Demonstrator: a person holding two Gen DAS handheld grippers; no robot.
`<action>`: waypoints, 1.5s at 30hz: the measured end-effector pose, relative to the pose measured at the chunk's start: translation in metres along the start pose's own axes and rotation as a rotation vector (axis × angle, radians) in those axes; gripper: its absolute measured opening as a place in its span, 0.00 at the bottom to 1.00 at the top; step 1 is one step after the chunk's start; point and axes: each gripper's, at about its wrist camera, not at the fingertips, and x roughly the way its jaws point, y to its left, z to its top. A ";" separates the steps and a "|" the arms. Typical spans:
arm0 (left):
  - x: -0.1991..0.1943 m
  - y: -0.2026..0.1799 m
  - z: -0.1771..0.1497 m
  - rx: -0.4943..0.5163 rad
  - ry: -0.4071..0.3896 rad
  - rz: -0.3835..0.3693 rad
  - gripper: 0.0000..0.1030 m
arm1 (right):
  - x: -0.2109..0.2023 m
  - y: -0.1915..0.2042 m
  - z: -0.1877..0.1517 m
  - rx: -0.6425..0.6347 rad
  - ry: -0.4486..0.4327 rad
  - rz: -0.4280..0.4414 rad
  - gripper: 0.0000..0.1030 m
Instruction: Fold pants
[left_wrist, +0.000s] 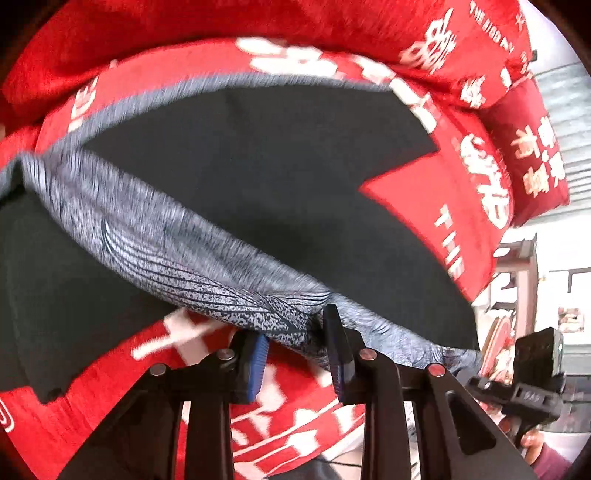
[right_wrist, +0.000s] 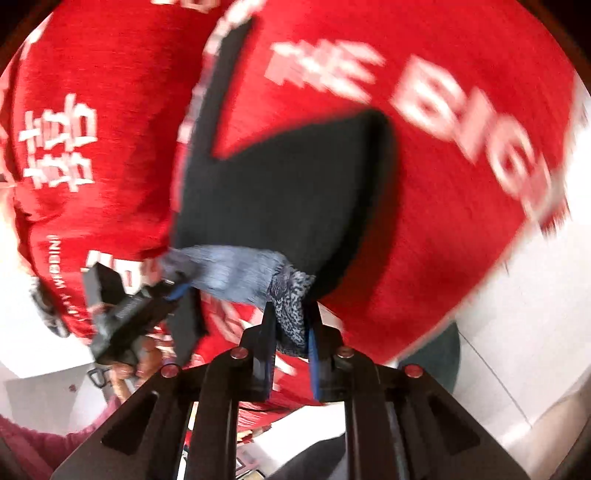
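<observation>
Left wrist view: dark navy pants with a grey patterned waistband (left_wrist: 177, 229) lie on a red bed cover with white lettering (left_wrist: 480, 206). The left hand-held gripper (left_wrist: 295, 343) is clenched on the waistband edge. In the right wrist view the right hand-held gripper (right_wrist: 291, 328) is clenched on the waistband's other end, with the dark legs stretching away from the waistband across the cover. Judged step: lifting the waistband to carry it over the legs. To do well: keep both grips tight, hold the waistband taut and level between them, and land it square on the leg hems.
</observation>
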 end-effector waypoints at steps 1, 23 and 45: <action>-0.004 -0.003 0.005 -0.004 -0.010 -0.005 0.29 | -0.005 0.009 0.009 -0.019 -0.005 0.011 0.15; -0.061 0.038 0.139 -0.032 -0.222 0.380 0.73 | 0.063 0.173 0.310 -0.272 -0.022 -0.219 0.62; -0.003 0.093 0.090 -0.243 -0.059 0.540 0.84 | 0.046 0.084 0.268 -0.102 -0.057 -0.344 0.27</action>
